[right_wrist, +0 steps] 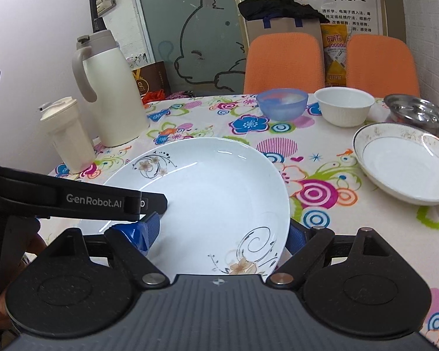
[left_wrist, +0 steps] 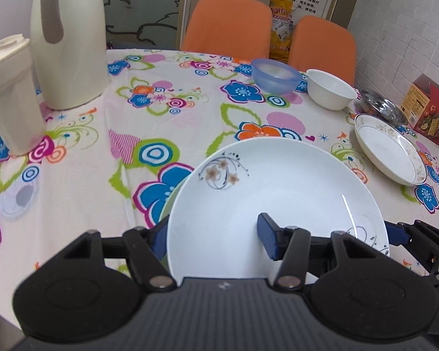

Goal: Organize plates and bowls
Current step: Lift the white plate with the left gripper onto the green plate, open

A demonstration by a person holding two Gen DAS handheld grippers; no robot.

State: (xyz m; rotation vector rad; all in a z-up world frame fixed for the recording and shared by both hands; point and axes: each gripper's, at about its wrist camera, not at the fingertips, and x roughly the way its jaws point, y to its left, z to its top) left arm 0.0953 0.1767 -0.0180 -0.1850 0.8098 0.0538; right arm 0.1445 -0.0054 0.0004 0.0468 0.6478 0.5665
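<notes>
Nearest the lens, the flowered white plate [left_wrist: 278, 204] is clamped at its near rim, at six o'clock, by both the left gripper [left_wrist: 210, 239] and the right gripper [right_wrist: 219, 234], fingers closed partway onto it. Toward one and two o'clock, a blue bowl [right_wrist: 281, 103], a white bowl [right_wrist: 344, 108], a steel bowl [right_wrist: 417, 111] and a gold-rimmed plate [right_wrist: 404, 163] are seen unstacked on the tablecloth [right_wrist: 322, 181]; the organizing is judged barely begun.

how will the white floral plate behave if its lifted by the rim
The floral plate looks like glazed ceramic, so probably rigid and fairly heavy for its size. Its glossy surface shows sharp light reflections, so it may slip in the jaws. Being wide and gripped only at the near rim, it would likely tilt down at the far edge, and could chip if dropped.
</notes>
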